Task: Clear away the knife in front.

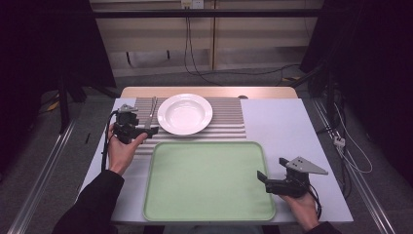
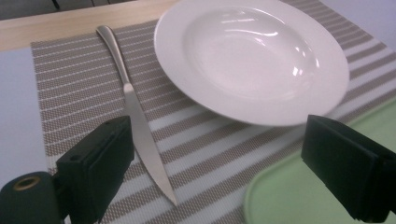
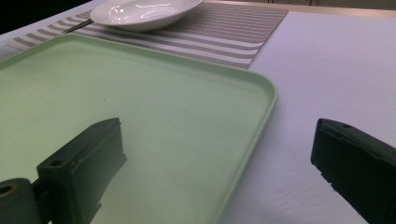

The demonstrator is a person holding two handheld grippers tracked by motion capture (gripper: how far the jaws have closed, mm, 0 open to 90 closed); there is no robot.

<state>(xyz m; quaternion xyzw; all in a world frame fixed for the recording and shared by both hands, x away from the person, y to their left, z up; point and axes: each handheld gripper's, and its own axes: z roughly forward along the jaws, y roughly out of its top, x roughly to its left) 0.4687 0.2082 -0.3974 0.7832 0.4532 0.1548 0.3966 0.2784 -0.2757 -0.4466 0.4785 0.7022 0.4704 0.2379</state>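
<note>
- The high view looks forward and down from above the near side, taking in the whole tabletop (image 1: 292, 122).
- The left gripper view sits low and close to the knife (image 2: 135, 112) and white plate (image 2: 252, 60).
- The right gripper view skims low over the green tray (image 3: 140, 116); all three share plate and tray.

Green tray (image 1: 209, 181) lies at table front. Behind it, white plate (image 1: 185, 113) on striped mat (image 1: 229, 122), knife (image 1: 152, 111) left of plate. Left gripper (image 1: 146, 131) near tray's far-left corner; right gripper (image 1: 265, 181) at tray's right edge, w/ jaws apart.
</note>
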